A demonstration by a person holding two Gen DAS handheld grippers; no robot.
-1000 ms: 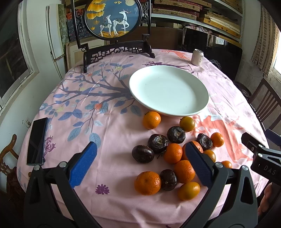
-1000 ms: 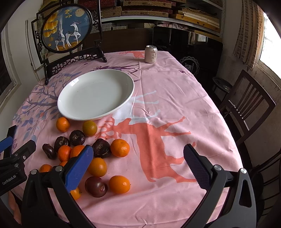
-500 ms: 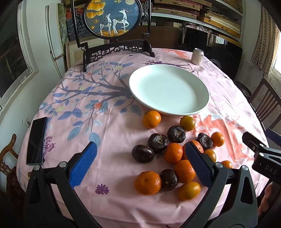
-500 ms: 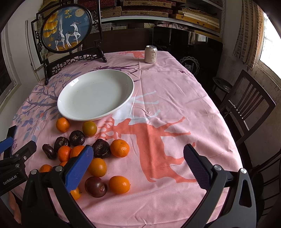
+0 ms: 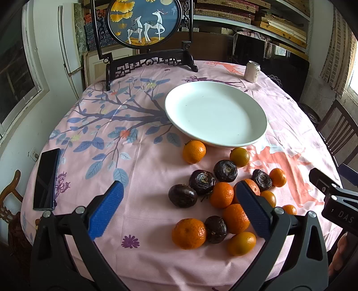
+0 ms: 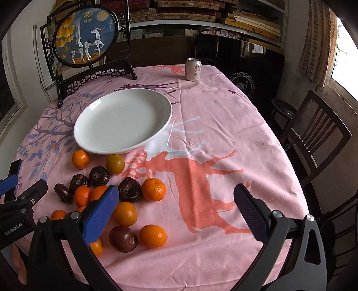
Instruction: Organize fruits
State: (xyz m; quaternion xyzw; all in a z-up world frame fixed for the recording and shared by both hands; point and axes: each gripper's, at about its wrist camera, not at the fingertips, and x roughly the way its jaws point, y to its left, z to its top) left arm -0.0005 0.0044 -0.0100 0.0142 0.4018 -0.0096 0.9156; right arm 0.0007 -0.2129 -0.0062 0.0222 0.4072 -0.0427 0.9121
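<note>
1. Nothing shifted since the earlier frames: fruit, plate and both grippers in the same places.
2. Left gripper (image 5: 179, 209): fingers spread wide, holding nothing, raised above the near edge of the table, blue pads either side of the fruit pile in its view.
3. Right gripper (image 6: 176, 207): fingers spread wide, holding nothing, raised over the pink tablecloth (image 6: 223, 116) to the right of the pile.
4. Plate (image 5: 174, 112): white, bare, mid-table, just behind the fruit.
5. Oranges (image 5: 194, 151): loose on the cloth, one just beside the plate rim, a yellower one (image 5: 239, 157) near it, the rest clustered nearer the grippers.
6. Dark fruits (image 5: 225, 170): round, purple-brown, wrinkled, mixed in among the oranges, several touching their neighbours.
7. Plum-like fruit (image 6: 123, 238): smooth, reddish-purple, at the near edge of the pile, just beside an orange.
8. Phone (image 5: 47, 179): dark, flat, at the far left edge of the table, well apart from the fruit.
9. Drink can (image 6: 193, 69): upright, far side of the table.
10. Round deer picture (image 5: 145, 20): in a dark carved stand, far edge.
11. Wooden chair (image 6: 313, 134): right of the table.
</note>
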